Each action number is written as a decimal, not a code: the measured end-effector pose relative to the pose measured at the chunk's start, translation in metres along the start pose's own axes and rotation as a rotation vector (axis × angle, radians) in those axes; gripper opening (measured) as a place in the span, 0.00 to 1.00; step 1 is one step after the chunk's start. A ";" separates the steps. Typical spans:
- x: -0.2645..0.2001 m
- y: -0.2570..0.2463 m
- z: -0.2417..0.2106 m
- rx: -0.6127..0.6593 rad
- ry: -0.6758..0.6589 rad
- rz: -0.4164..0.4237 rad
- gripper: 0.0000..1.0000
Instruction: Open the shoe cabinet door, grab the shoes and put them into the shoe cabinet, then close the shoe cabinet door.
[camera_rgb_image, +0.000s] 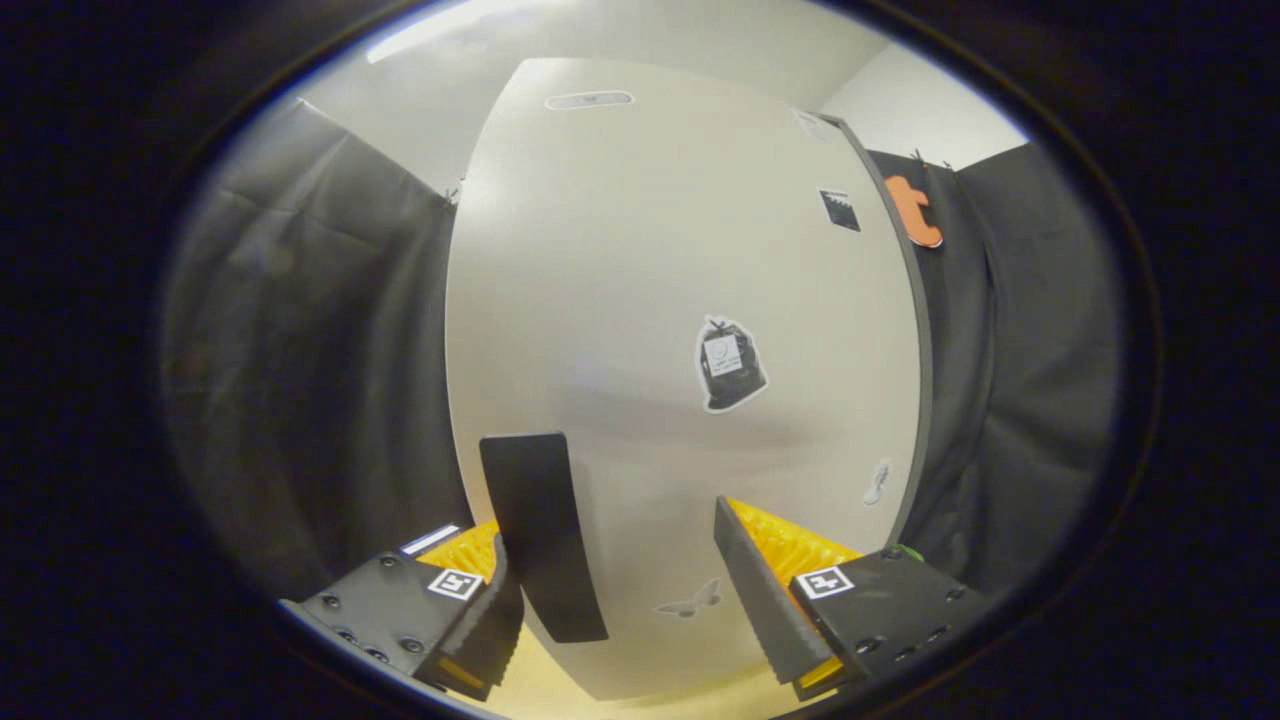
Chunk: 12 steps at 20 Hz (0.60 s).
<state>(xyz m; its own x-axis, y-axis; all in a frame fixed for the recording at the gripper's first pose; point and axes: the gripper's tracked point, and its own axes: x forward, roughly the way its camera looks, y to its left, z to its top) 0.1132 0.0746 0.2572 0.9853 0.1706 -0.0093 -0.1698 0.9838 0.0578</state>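
Cabinet door (640, 300) shut. Claw (620, 590) spread, empty, dark handle (540, 530) just right of left finger. Early or late stage. Any handle grip: centre it first.

Staged recording booth: black cloth walls (300, 350) draped around lone stickered shoe cabinet (640, 300), plain white ceiling above.

A shoe cabinet door (640, 330) stands shut, close ahead of the tongs (610, 590), whose two fingers are spread apart below it. A handle strip (545, 535) runs down the door's lower left part, just beside the left finger (490, 620). A bag-shaped sticker (730, 365) sits on the door above the right finger (765, 595). Cloth walls (310, 370) hang to the left and right of the cabinet. The floor (560, 690) lies under the door.
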 end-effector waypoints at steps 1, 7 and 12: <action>0.005 0.003 0.000 -0.002 -0.006 -0.001 0.97; 0.032 0.011 0.001 -0.003 -0.026 -0.005 0.97; 0.045 0.014 0.002 -0.030 -0.034 -0.036 0.97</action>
<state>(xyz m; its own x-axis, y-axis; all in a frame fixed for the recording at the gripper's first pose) 0.1553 0.0961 0.2598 0.9908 0.1333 0.0236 -0.1339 0.9906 0.0282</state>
